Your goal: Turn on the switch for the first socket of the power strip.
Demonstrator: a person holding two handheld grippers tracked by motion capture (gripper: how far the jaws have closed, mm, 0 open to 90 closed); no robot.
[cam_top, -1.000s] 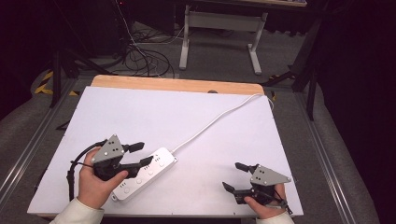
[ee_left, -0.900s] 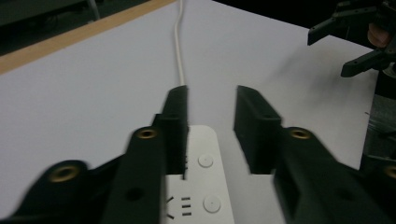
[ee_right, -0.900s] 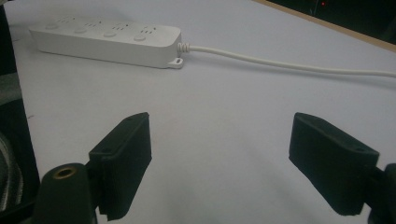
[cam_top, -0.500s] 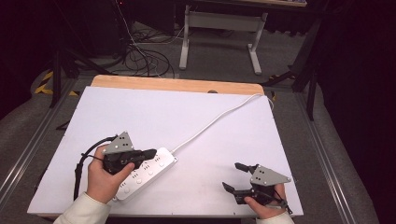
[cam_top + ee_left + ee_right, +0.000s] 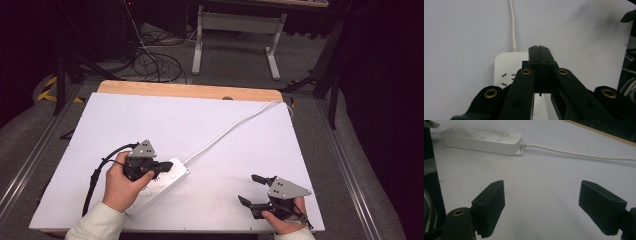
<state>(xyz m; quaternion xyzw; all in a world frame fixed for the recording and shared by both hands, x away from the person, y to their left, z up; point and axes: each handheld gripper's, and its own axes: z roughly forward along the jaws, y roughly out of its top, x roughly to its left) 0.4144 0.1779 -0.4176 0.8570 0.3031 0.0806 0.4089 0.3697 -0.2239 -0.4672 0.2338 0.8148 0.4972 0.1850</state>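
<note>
White plastic, the power strip (image 5: 159, 184) lies slantwise on the near-left part of the table (image 5: 210, 130), its cord (image 5: 227, 131) running up and right to the far right edge. In the left gripper view we see faint embossed lettering on the strip's end (image 5: 510, 61) near the cord, too dim for us to read, with socket slots just below it.

Our left gripper (image 5: 162, 166) sits over the middle of the strip, jaws pressed flat together with nothing between them; we cannot tell whether the tips touch the strip. The left hand (image 5: 122, 182) wraps the gripper from the near side, a pale sleeve (image 5: 95, 226) behind it, grey plate on top.

Our right gripper (image 5: 250, 189) rests at the near right, well apart from the strip, jaws spread wide and pointing left. The right hand (image 5: 282, 220) holds it low at the table's near edge.
</note>
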